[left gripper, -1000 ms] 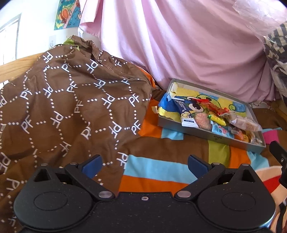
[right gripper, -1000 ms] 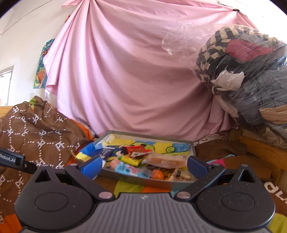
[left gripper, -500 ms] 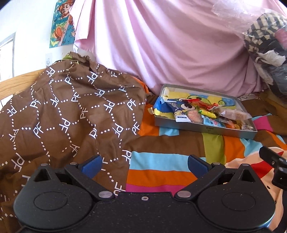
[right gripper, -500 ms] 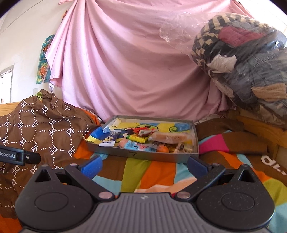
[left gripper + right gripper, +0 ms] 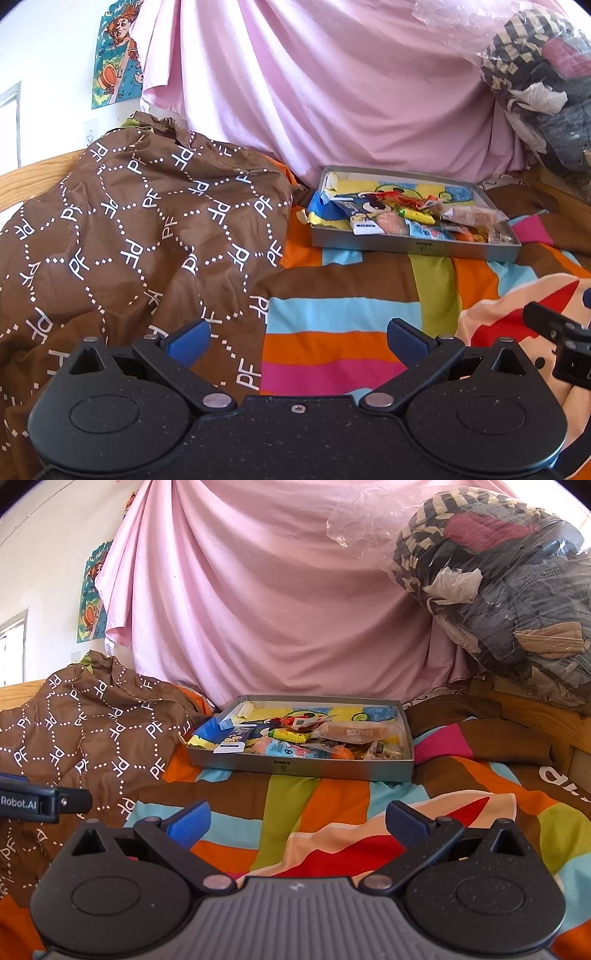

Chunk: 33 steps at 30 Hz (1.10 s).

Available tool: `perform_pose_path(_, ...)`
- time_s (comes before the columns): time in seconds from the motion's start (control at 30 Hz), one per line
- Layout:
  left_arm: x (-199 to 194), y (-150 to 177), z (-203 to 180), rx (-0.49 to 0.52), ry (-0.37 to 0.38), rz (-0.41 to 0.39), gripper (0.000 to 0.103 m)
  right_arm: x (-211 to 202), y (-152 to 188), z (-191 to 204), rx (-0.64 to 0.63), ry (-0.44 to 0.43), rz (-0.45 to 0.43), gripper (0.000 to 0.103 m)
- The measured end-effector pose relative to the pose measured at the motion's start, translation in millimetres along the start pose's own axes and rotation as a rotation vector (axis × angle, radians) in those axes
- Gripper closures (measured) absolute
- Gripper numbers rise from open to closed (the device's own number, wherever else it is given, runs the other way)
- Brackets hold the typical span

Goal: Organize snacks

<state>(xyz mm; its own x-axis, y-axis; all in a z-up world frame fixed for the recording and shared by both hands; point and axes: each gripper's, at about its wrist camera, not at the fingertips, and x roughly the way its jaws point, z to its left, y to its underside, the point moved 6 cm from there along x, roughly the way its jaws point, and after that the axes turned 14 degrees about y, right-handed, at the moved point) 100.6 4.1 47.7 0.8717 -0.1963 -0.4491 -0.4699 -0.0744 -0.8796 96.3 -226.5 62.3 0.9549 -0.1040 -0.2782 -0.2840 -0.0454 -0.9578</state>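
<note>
Snacks (image 5: 314,738) all piled in grey tray (image 5: 303,770) on bed; nothing visibly left outside. Left claw (image 5: 297,338) and right claw (image 5: 297,819) wide, empty, well apart from tray.

Tray (image 5: 295,768): grey sheet metal, matt, smooth walls. Snacks (image 5: 354,733) inside: glossy plastic wrappers, some clear film. Bedsheet (image 5: 332,805): striped cloth, matt, lightly creased. Brown cover (image 5: 147,221): woven cloth w/ white print, soft folds. Backdrop (image 5: 277,609): pink cloth, matt, draped. Clothes bundle (image 5: 498,583): crinkled clear plastic, shiny. Bed frame (image 5: 535,716): pale wood, smooth. Left gripper (image 5: 295,336) and right gripper (image 5: 297,818): speckled matt black plastic, blue pads.
</note>
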Motion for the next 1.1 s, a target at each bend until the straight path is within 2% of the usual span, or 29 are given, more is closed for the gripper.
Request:
perform_pose_path(0.3, 3.5, 13.1, 5.3, -0.014, -0.023, 0.030, 0.001, 5.6, 9.9, 4.5, -0.005, -0.014, 0.043, 0.000)
perform_pose_path(0.7, 0.4, 22.6, 8.7, 0.005, -0.042, 0.032, 0.002, 5.9, 17.2, 6.4, 0.016, -0.029, 0.096, 0.000)
perform_pose_path(1.1, -0.9, 22.9, 7.4, 0.005, -0.039, 0.027, 0.001, 5.7, 18.0, 8.7, 0.006, -0.031, 0.095, 0.000)
